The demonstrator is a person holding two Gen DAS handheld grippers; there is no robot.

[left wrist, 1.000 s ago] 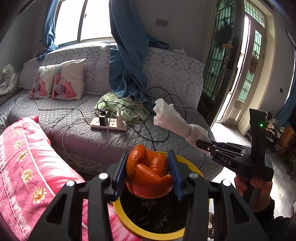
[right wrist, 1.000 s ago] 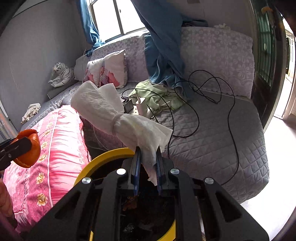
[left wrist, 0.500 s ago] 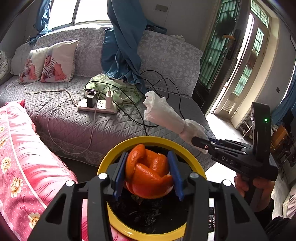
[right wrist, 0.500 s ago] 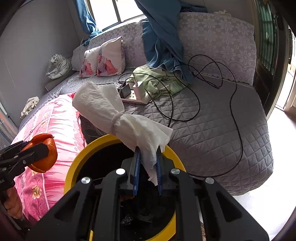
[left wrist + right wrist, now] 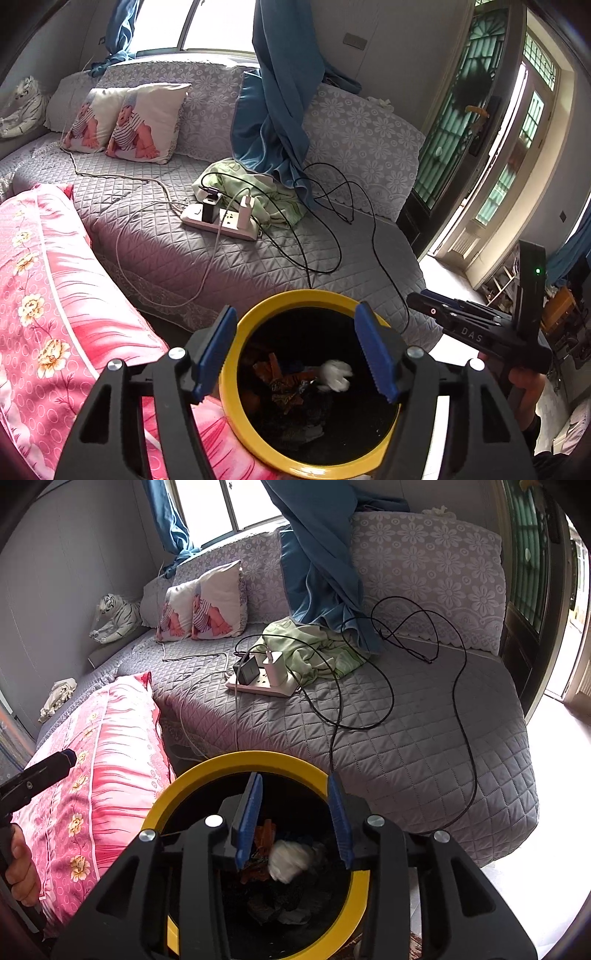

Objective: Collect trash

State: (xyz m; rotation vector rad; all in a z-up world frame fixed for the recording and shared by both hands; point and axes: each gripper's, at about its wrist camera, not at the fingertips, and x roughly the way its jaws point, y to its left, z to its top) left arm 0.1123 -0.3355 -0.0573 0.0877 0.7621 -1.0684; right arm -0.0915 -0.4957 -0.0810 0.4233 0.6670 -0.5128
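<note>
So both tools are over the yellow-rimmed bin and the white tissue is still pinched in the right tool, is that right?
Not quite. Both tools are over the yellow-rimmed bin, but the white tissue is not pinched: it lies inside the bin among the other trash. The right wrist view shows the right tool with its jaws opening and nothing between them. The left tool is likewise empty and opening.

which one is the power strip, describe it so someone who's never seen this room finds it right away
Start at the wide grey quilted sofa under the window. Near the middle of its seat, just in front of the crumpled green cloth, lies the white power strip. It alone is flat, hard and white, with a black charger and a white charger plugged in and cables trailing off it.
</note>
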